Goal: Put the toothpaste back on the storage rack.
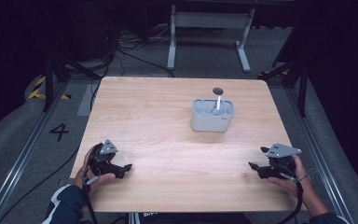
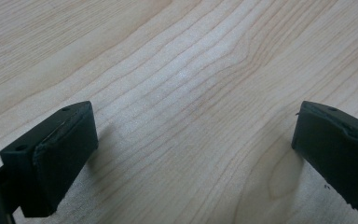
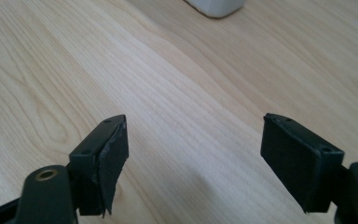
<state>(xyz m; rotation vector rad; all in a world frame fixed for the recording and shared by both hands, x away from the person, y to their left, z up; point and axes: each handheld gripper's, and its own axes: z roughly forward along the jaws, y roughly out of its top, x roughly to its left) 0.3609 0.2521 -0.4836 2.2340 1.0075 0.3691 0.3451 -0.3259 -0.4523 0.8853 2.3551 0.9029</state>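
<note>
Resting wide open, both claws [image 1: 129, 167] [image 1: 251, 165] hold nothing.

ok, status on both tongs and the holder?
Left tongs open, empty, low over table. Right tongs open, empty. Grey holder upright mid-table, white stick inside. Nothing between.

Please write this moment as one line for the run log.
left tongs: open, empty, low at table | right tongs: open, empty | grey container: mid-table, white stick inside, untouched
</note>
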